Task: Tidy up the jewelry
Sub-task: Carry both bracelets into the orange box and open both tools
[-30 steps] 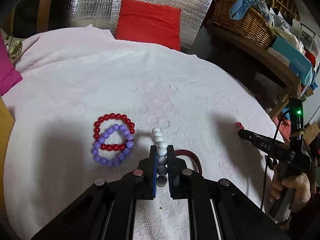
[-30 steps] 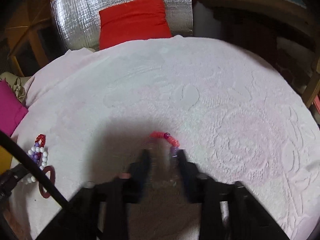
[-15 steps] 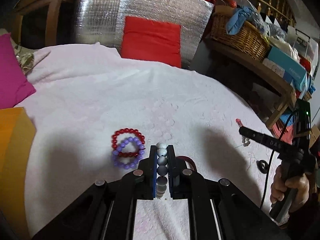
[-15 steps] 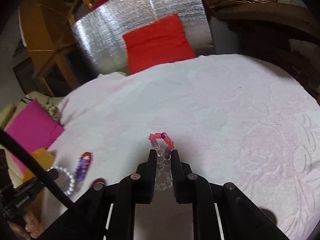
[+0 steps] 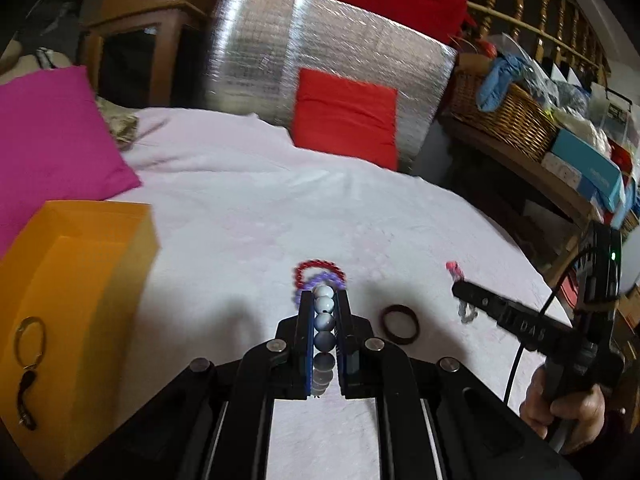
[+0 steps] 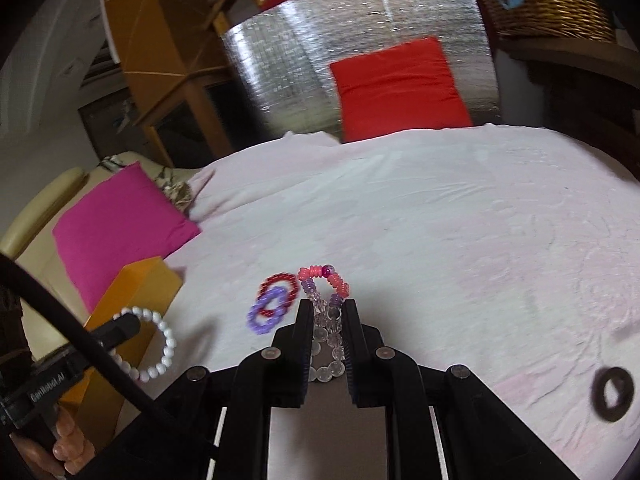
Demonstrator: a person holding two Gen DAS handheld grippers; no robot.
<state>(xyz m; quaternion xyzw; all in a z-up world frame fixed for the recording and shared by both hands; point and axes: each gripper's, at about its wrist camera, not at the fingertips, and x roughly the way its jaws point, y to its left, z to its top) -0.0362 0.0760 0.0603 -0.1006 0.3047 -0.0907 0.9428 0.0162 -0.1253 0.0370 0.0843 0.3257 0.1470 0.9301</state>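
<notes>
Between the left gripper's point(image 5: 323, 300) jaws a white bead bracelet point(image 5: 323, 312) is clamped; the right gripper's point(image 6: 328, 308) jaws clamp a pink-and-clear bracelet point(image 6: 325, 280). Beside them, the orange box point(image 5: 100, 240) holds a gold ring with a dark cord point(image 5: 28, 344); its near corner is cut off. Red and purple bracelets point(image 6: 273, 302) lie overlapping on the pink cloth point(image 6: 440, 220), partly hidden in the left view.

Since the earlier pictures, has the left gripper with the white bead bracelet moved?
Yes. The left gripper, shut on the white bead bracelet, has risen and gone left: the orange box now shows, and the red bracelet lies behind its tips.
</notes>
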